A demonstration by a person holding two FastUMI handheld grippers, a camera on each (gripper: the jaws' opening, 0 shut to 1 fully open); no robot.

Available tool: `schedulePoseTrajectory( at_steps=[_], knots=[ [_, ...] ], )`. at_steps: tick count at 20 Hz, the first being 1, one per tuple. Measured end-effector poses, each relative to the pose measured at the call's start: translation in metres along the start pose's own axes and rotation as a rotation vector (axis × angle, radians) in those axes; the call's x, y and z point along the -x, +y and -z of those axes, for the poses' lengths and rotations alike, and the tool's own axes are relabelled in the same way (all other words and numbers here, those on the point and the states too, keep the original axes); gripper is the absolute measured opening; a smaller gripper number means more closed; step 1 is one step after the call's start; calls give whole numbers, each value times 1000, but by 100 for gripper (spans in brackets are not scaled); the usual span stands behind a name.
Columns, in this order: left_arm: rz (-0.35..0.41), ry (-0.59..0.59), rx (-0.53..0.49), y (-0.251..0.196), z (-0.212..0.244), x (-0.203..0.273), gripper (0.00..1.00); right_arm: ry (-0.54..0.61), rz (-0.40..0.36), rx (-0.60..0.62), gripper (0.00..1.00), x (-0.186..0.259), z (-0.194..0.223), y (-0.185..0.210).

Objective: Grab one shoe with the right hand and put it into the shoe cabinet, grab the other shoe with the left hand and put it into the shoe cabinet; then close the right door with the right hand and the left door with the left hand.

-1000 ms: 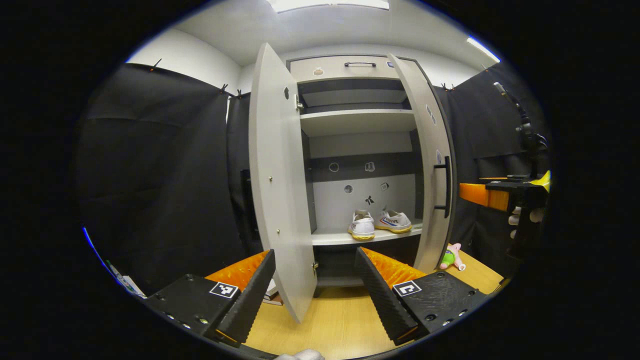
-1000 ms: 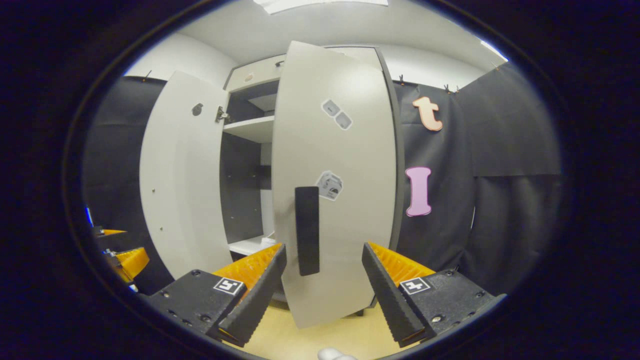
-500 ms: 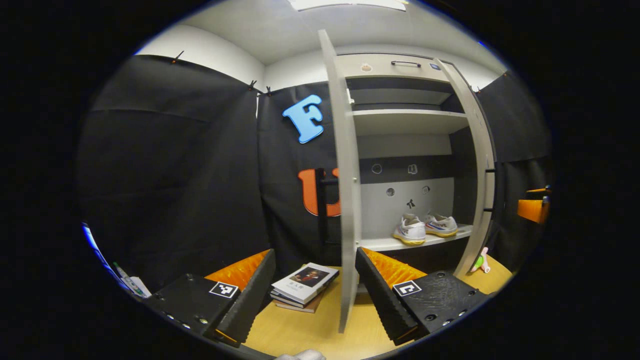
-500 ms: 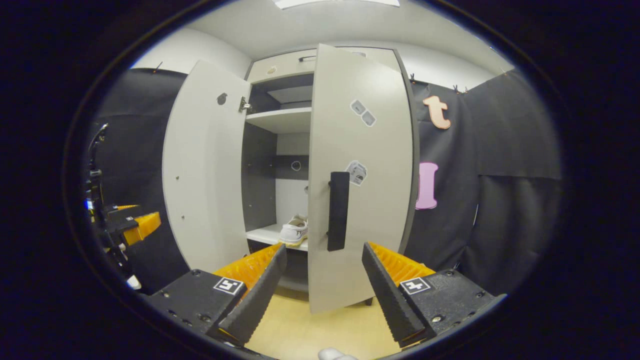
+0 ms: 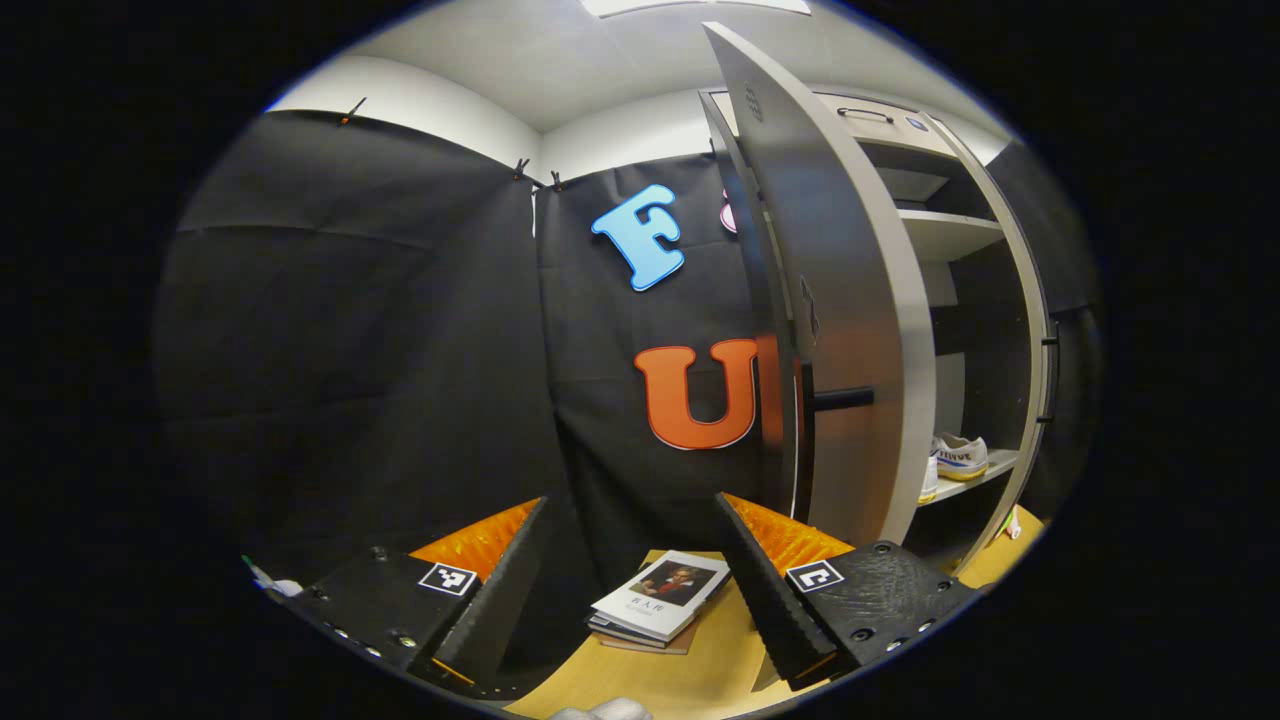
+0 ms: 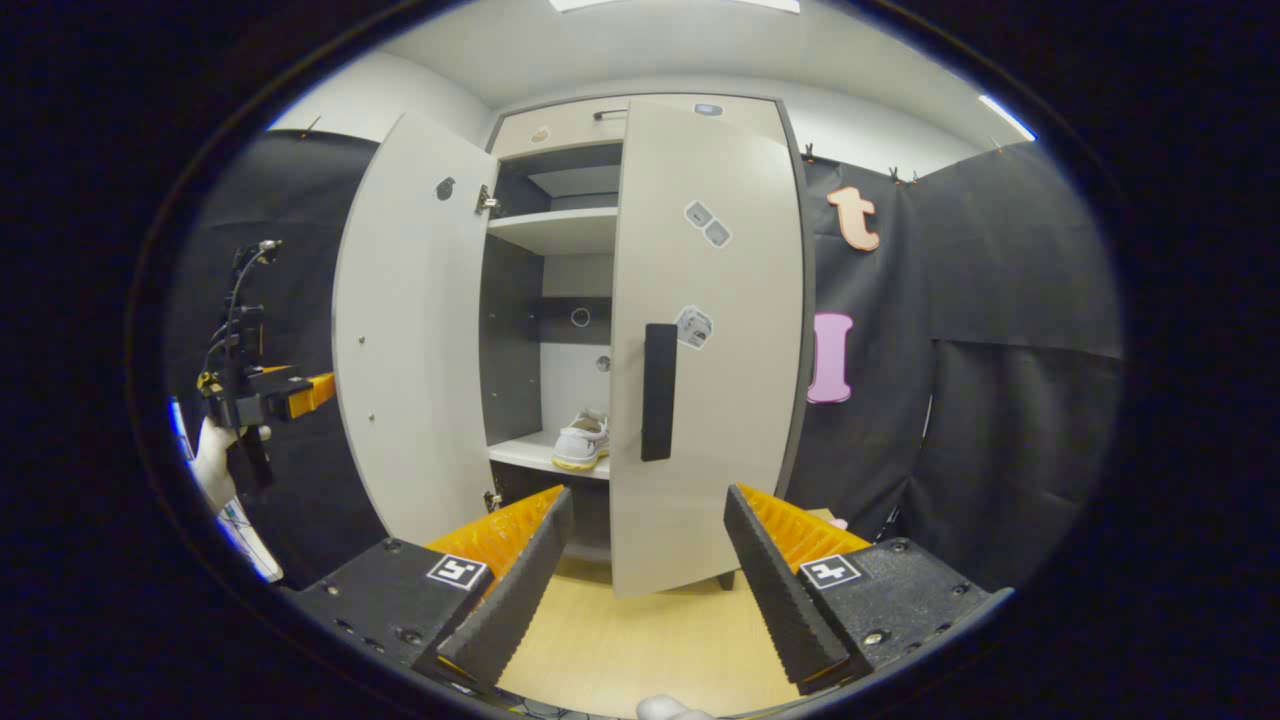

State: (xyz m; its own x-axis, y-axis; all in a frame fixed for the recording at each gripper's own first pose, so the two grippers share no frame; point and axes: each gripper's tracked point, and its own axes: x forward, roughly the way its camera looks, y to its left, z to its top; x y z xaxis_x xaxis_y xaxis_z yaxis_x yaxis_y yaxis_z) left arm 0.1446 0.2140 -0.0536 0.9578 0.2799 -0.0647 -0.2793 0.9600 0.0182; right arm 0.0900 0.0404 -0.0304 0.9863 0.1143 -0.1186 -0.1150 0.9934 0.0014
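In the right gripper view, the right gripper (image 6: 640, 585) has its fingers wide apart with nothing between them; they touch nothing and hover over the wooden floor (image 6: 640, 650) in front of the cabinet (image 6: 560, 200). The right door (image 6: 705, 340) stands ahead of it, nearly closed but still ajar, its dark handle (image 6: 659, 391) facing the camera, just above the gap between the fingers. The left door (image 6: 410, 330) is swung wide open. Between the two doors, one shoe (image 6: 582, 442) sits on the lower shelf (image 6: 530, 455). Far to the left of this view, the left gripper (image 6: 290, 390) is held up by a hand (image 6: 212, 460) beside the outer face of the left door. In the left gripper view, the left gripper (image 5: 630, 590) also has its fingers wide apart and empty, touching nothing. Its right finger (image 5: 765, 590) is near the lower edge of the left door (image 5: 840, 330), seen from outside with its handle (image 5: 840, 398) sticking out; whether they touch cannot be told. A shoe (image 5: 960, 457) shows on the shelf past the door edge. A stack of books (image 5: 660, 598) lies on the floor between the fingers, farther off.
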Motion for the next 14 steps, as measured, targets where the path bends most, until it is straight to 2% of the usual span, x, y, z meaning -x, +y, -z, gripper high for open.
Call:
schedulePoseTrajectory(
  at_steps=[3,6,11,12,13,14],
  knots=[
    [25,-6,1,-10,-1,-7,97,9,14,-10,99,7,4,-5],
    [42,-20,-10,-14,-5,-6,92,14,25,-16,97,12,7,-11],
    [63,-31,-28,-31,-10,3,91,11,1,-19,99,14,7,-10],
    [64,-39,-36,-35,-12,6,75,5,-6,-18,97,15,7,-9],
    [66,-39,-38,-40,-12,7,86,2,-12,-15,97,16,6,-9],
    [75,-39,-34,-47,-13,10,85,-2,-18,-12,97,16,6,-9]
  ],
)
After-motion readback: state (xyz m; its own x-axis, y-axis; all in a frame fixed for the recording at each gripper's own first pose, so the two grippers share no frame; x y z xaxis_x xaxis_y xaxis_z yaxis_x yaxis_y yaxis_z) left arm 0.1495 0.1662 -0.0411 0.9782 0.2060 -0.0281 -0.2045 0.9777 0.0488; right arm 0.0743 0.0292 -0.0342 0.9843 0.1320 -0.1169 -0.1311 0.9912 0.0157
